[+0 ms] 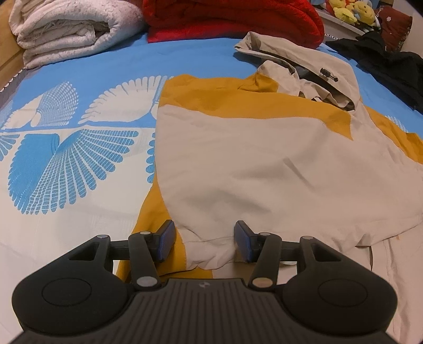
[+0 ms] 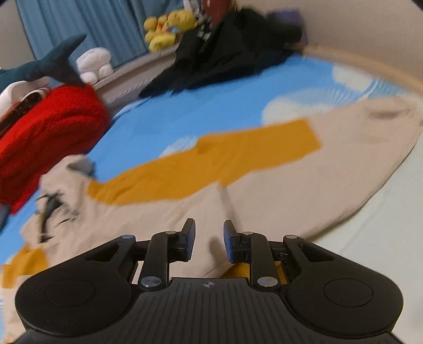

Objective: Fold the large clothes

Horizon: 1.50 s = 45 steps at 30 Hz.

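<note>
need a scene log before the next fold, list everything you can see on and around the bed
jacket: one, beige with mustard panels, hood at far end, spread on the bed
bed cover: one, blue with white feather pattern, under the jacket
quilt: one, off-white, folded, far left
red blanket: one, bunched at the far edge
dark clothes: a black pile, far right
yellow plush toys: a cluster, on the ledge
shark plush: one, teal, on the ledge
white plush: one, beside the shark
curtain: blue, behind the ledge
left gripper: black, blue pads, open astride the hem
right gripper: same, open over the jacket

Red blanket point(image 1: 232, 18), white quilt point(image 1: 66, 29), yellow plush toys point(image 2: 169, 29), shark plush point(image 2: 53, 63).
</note>
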Tool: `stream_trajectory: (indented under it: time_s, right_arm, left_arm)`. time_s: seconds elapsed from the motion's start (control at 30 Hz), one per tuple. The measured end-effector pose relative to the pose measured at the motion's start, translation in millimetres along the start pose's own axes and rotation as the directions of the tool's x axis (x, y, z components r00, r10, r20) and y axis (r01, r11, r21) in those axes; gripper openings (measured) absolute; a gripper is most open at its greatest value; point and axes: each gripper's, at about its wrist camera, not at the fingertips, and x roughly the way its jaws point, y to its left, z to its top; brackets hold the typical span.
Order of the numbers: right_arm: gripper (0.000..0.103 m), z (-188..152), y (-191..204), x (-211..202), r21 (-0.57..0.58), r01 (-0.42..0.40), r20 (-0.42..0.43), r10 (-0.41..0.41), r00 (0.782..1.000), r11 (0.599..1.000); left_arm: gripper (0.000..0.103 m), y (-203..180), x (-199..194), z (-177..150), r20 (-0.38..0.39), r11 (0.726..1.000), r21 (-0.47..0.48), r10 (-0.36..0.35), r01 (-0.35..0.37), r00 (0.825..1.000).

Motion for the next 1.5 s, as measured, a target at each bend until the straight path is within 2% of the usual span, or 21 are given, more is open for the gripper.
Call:
stream_trajectory:
  time_s: [0.07, 0.13, 0.2, 0.23, 0.33, 0.5, 0.73, 0.83, 0.93, 1.03, 1.13, 1.23, 1.33, 1.37, 1.43, 1.5]
  right_arm:
    - [0.024, 6, -12, -4, -0.003, 0.026, 0.052, -0.025, 0.998, 1.000]
    - [0.024, 12, -25, -4, -0.008, 0.048, 0.057, -0.047, 0.997, 0.999]
    - [0.024, 17, -37, -3, -0.019, 0.102, 0.063, -0.101, 0.993, 0.995]
    - [0.024, 19, -43, -2, -0.024, 0.122, 0.064, -0.121, 0.991, 0.992]
    - [0.024, 23, -52, -1, -0.057, 0.167, 0.060, -0.164, 0.985, 0.984]
    - [0.024, 27, -71, 1, -0.094, 0.216, 0.040, -0.213, 0.976, 0.972]
    - [0.025, 35, -101, 1, -0.074, 0.245, 0.019, -0.244, 0.970, 0.967]
    - [0.028, 40, -122, 4, -0.026, 0.234, 0.004, -0.234, 0.972, 0.972]
    - [0.030, 49, -165, 12, 0.098, 0.240, 0.005, -0.242, 0.970, 0.966]
    - [0.030, 60, -218, 24, 0.252, 0.233, -0.005, -0.240, 0.971, 0.939]
    - [0.031, 68, -261, 37, 0.335, 0.236, -0.013, -0.246, 0.969, 0.912]
    - [0.031, 75, -291, 51, 0.408, 0.245, -0.027, -0.257, 0.966, 0.880]
    - [0.031, 79, -304, 60, 0.446, 0.216, 0.004, -0.244, 0.970, 0.869]
    - [0.030, 79, -305, 62, 0.453, 0.213, 0.015, -0.247, 0.969, 0.865]
    - [0.013, 76, -304, 66, 0.460, 0.229, 0.026, -0.270, 0.962, 0.858]
    - [0.005, 75, -301, 67, 0.447, 0.243, 0.035, -0.289, 0.957, 0.861]
  left_arm:
    - [0.056, -2, -4, 1, 0.028, 1.000, 0.001, -0.014, 0.014, 1.000]
    - [0.057, -6, -8, 2, 0.058, 0.999, 0.008, -0.046, 0.045, 0.997]
    - [0.059, -10, -5, 1, 0.049, 0.998, 0.016, -0.063, 0.062, 0.997]
    - [0.059, -13, 1, -1, 0.018, 0.998, 0.021, -0.064, 0.064, 0.998]
    - [0.059, -19, 11, -7, -0.026, 0.998, 0.039, -0.039, 0.040, 0.999]
    - [0.059, -26, 2, -3, 0.021, 0.998, 0.051, -0.042, 0.040, 0.999]
    - [0.059, -39, 3, -4, 0.025, 0.997, 0.073, -0.035, 0.033, 0.999]
    - [0.059, -43, 1, -4, 0.034, 0.996, 0.078, -0.036, 0.033, 0.999]
    - [0.059, -46, 1, -4, 0.037, 0.996, 0.085, -0.033, 0.030, 0.999]
    - [0.060, -47, -1, -3, 0.041, 0.996, 0.087, -0.033, 0.029, 0.999]
    - [0.059, -47, -3, -4, 0.043, 0.995, 0.095, -0.030, 0.026, 0.999]
    - [0.060, -46, -3, -3, 0.043, 0.994, 0.108, -0.022, 0.017, 0.999]
    - [0.060, -45, -4, -5, 0.044, 0.992, 0.129, -0.012, 0.007, 0.999]
    - [0.060, -44, -5, -5, 0.044, 0.991, 0.134, -0.008, 0.002, 0.999]
    - [0.060, -42, -6, -4, 0.046, 0.991, 0.134, -0.005, -0.001, 0.999]
    - [0.060, -38, -8, -1, 0.051, 0.993, 0.120, -0.009, 0.003, 0.999]
